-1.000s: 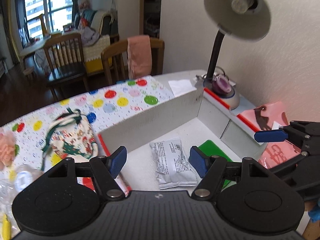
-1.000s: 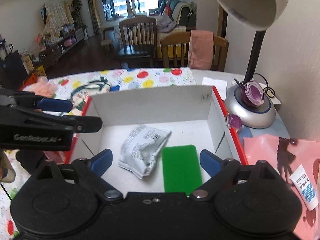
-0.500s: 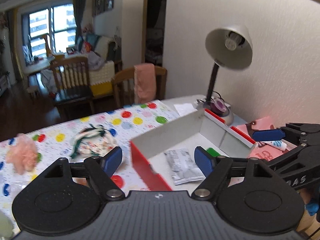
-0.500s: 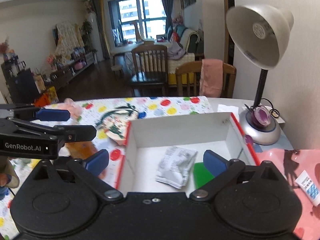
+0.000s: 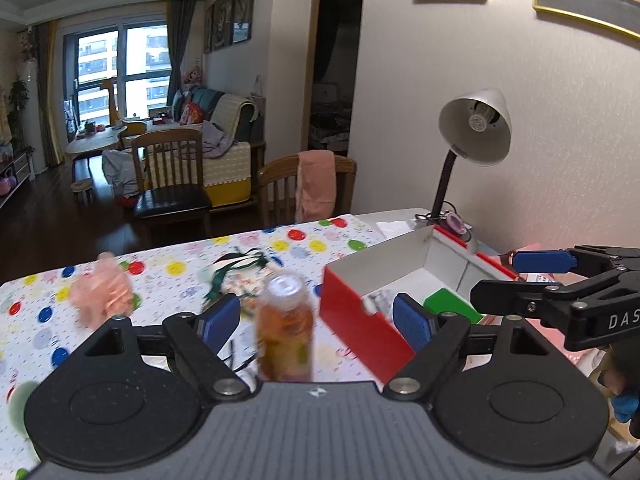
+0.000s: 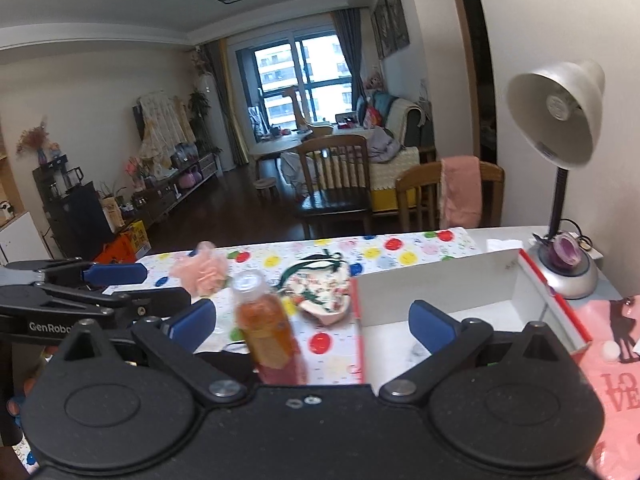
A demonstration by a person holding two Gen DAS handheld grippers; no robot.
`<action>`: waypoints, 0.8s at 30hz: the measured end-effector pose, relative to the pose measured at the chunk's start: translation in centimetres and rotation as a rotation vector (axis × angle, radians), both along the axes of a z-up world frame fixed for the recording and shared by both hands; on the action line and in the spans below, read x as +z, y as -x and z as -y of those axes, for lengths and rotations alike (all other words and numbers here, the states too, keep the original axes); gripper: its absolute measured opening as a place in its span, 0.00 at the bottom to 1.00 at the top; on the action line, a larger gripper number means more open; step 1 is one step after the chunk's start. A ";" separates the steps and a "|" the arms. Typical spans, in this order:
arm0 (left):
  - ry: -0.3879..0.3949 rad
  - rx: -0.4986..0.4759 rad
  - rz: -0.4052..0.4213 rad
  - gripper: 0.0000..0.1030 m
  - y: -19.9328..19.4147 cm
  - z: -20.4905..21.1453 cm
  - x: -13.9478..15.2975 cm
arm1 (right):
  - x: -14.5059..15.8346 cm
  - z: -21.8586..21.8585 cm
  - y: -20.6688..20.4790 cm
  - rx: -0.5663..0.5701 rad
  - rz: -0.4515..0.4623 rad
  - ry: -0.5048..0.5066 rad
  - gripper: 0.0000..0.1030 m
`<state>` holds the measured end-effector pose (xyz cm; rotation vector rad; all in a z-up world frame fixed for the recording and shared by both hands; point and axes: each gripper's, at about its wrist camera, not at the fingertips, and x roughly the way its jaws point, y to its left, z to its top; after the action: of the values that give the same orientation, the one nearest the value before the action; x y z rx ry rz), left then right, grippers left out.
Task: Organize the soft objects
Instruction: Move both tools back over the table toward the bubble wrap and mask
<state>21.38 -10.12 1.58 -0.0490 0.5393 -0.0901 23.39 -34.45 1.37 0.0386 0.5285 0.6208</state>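
Observation:
A red-sided box (image 5: 362, 322) with a white inside (image 6: 472, 280) stands on the dotted tablecloth; a green pad (image 5: 450, 305) and a grey packet lie in it. A pink fluffy flower (image 5: 105, 290) (image 6: 204, 270) and a patterned pouch with green ribbon (image 5: 244, 274) (image 6: 320, 294) lie left of the box. My left gripper (image 5: 316, 320) is open and empty, held back above the table. My right gripper (image 6: 312, 322) is open and empty, beside it on the right.
A capped bottle of orange drink (image 5: 285, 328) (image 6: 266, 324) stands close in front of both grippers. A desk lamp (image 6: 560, 168) stands at the back right by the wall. A pink bag (image 6: 616, 360) lies right of the box. Chairs stand behind the table.
Both grippers have pulled back and up from over the box. The box now looks smaller, and the bottle, flower and pouch have come into view.

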 end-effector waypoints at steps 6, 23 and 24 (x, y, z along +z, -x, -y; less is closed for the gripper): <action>0.009 0.035 0.012 0.81 3.2 -4.3 -1.0 | -0.6 -3.7 2.4 0.039 -0.011 0.002 1.00; 0.003 0.168 -0.065 0.91 9.2 -14.2 -8.2 | -4.7 -12.3 4.7 0.082 -0.103 0.062 1.00; 0.001 0.171 -0.076 0.91 9.3 -14.5 -8.8 | -4.9 -12.7 4.6 0.086 -0.105 0.071 1.00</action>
<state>12.04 4.34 -7.18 -0.0999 0.6086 0.0785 18.79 -21.70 -3.57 -0.0189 0.6567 0.6858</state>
